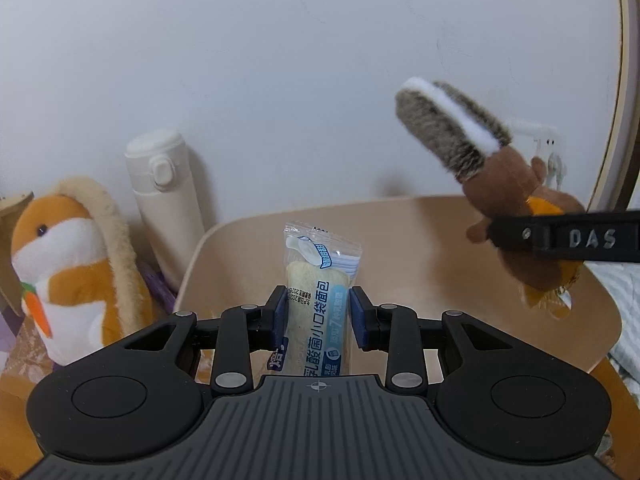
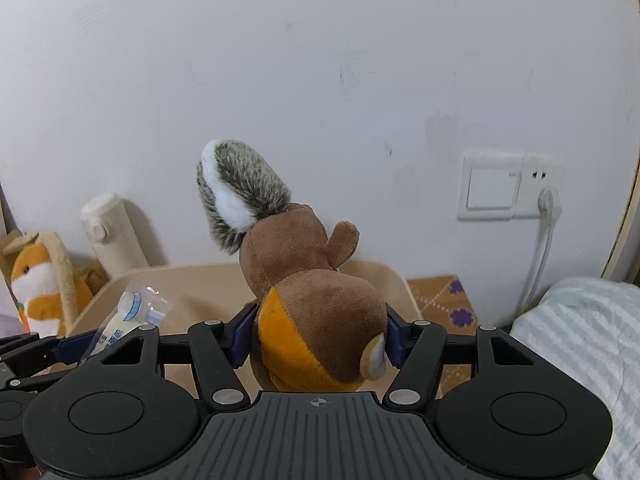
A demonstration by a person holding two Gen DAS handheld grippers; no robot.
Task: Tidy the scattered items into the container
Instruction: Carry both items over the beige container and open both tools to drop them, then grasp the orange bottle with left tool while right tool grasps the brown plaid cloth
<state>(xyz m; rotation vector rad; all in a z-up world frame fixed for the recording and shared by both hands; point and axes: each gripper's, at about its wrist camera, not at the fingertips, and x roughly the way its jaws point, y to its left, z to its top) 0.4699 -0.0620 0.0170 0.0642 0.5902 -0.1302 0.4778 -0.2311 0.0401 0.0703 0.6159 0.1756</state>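
My left gripper [image 1: 318, 312] is shut on a clear-wrapped bread packet [image 1: 316, 300] with blue print, held upright over the beige container [image 1: 400, 216]. My right gripper [image 2: 320, 338] is shut on a brown and orange plush squirrel [image 2: 316, 316] with a grey and white tail, also above the container [image 2: 192, 276]. In the left wrist view the squirrel [image 1: 500, 184] hangs at the right, with the right gripper's black finger [image 1: 568, 238] across it. The right wrist view shows the packet [image 2: 128, 316] and the left gripper's fingers [image 2: 76, 346] at the lower left.
An orange and white plush toy [image 1: 68, 264] holding a carrot stands left of the container, next to a cream flask [image 1: 164, 200] against the white wall. A wall switch and socket with a plugged cable [image 2: 548, 204] are at the right, above a striped blanket [image 2: 580, 340].
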